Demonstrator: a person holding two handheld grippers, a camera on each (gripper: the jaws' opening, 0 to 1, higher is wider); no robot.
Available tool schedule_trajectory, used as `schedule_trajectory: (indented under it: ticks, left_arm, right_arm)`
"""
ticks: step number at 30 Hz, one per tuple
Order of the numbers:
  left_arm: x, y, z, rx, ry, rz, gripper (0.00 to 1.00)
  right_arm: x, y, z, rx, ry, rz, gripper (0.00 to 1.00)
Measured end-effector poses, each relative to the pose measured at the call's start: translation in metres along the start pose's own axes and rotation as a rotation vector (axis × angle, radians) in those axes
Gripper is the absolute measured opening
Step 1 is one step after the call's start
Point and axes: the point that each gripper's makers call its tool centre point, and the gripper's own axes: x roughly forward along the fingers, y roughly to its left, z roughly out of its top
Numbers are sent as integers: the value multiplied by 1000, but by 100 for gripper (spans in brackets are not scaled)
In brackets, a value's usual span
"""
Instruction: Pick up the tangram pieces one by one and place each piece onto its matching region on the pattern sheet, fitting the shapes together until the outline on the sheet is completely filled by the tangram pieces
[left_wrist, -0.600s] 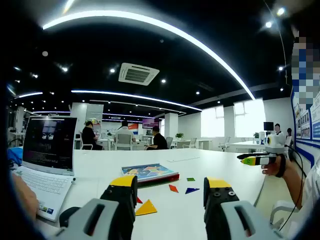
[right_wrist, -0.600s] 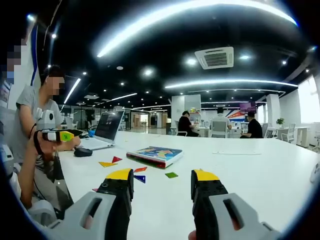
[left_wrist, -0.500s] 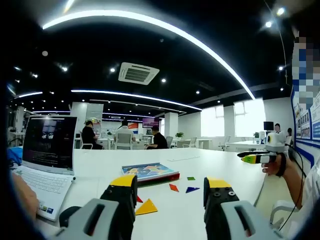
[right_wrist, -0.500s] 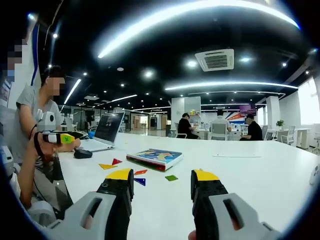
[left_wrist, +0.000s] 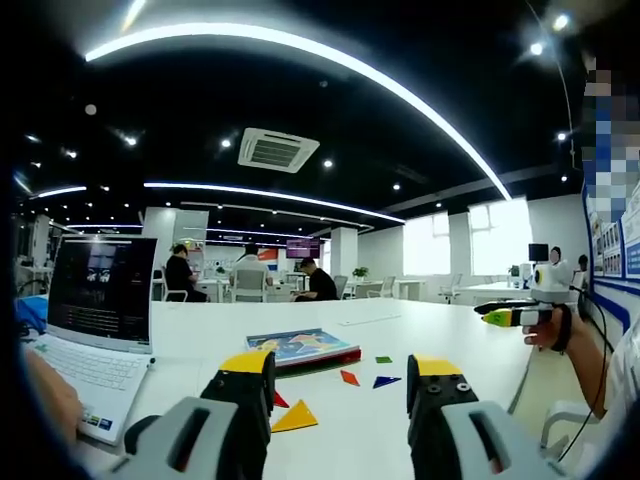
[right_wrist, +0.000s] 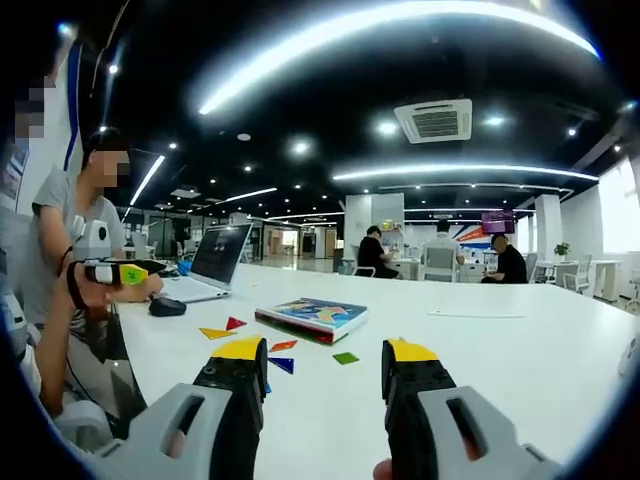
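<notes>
Several thin, flat plastic tangram pieces lie loose on the white table (left_wrist: 400, 440) beside the colourful pattern sheet (left_wrist: 297, 345): yellow triangle (left_wrist: 296, 417), blue triangle (left_wrist: 385, 381), green square (left_wrist: 383, 359). Light, stiff, slippery; I'd pinch opposite edges. Both my left gripper (left_wrist: 340, 385) and right gripper (right_wrist: 325, 368) gape wide, empty.

Five loose tangram pieces (left_wrist: 294, 416) (some half hidden), one book (left_wrist: 300, 346), one laptop (left_wrist: 92, 330), one mouse (right_wrist: 167, 306).
</notes>
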Motion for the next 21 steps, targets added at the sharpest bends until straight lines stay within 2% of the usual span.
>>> schedule_trajectory:
  ticks: [16, 19, 20, 21]
  left_arm:
    - [2, 1, -4, -4, 11, 0, 54]
    - [5, 1, -8, -2, 27, 4, 54]
    - [5, 1, -8, -4, 28, 1, 54]
    - [5, 0, -8, -4, 27, 0, 54]
  right_arm:
    - [3, 2, -5, 1, 16, 7, 48]
    - [6, 1, -6, -2, 25, 11, 48]
    - [7, 2, -7, -20, 43, 20, 48]
    - [12, 2, -12, -83, 87, 34, 48]
